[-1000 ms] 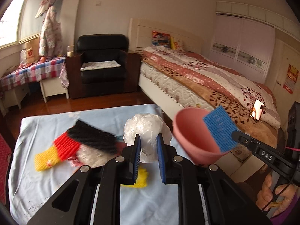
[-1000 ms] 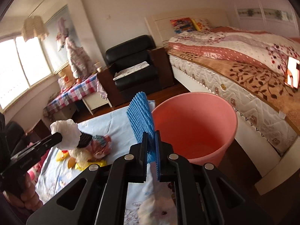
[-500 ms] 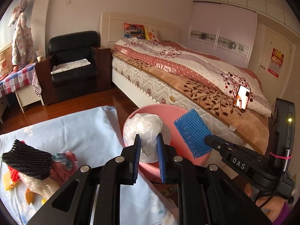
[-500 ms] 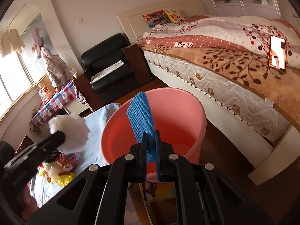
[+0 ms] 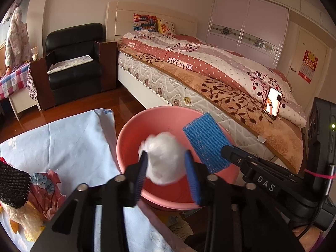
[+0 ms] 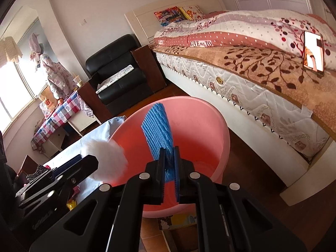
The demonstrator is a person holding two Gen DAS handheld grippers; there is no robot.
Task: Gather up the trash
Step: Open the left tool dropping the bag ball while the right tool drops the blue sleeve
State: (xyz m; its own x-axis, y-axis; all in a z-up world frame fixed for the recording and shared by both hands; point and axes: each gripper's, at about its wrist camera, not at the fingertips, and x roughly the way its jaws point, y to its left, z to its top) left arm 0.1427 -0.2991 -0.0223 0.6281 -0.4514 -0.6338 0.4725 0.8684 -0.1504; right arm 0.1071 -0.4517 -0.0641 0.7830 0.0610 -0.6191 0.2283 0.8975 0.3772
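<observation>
A pink bucket point(image 5: 130, 130) stands on the floor between the table and the bed. Over its mouth my left gripper point(image 5: 166, 157) holds its jaws apart and they are opening. A crumpled white plastic ball point(image 5: 163, 159), blurred, sits loose between them, near the left pad and clear of the right one. My right gripper point(image 6: 169, 153) is shut on a blue foam net point(image 6: 157, 130) that stands up above the bucket point(image 6: 210, 113). In the right wrist view the white ball point(image 6: 105, 159) hangs at the bucket's left rim, beside the left gripper's fingers point(image 6: 88, 163).
A table under a light blue cloth point(image 5: 63, 138) lies to the left, with a black foam net point(image 5: 12, 184), a pink wrapper point(image 5: 46, 193) and other scraps. A bed point(image 5: 231, 88) with a phone point(image 5: 273, 103) runs behind the bucket. A black armchair point(image 5: 73, 63) stands at the back.
Both grippers swung from above the table to above the pink bucket and dipped. The left jaws, shut on the white ball before, have spread and the ball sits loose.
</observation>
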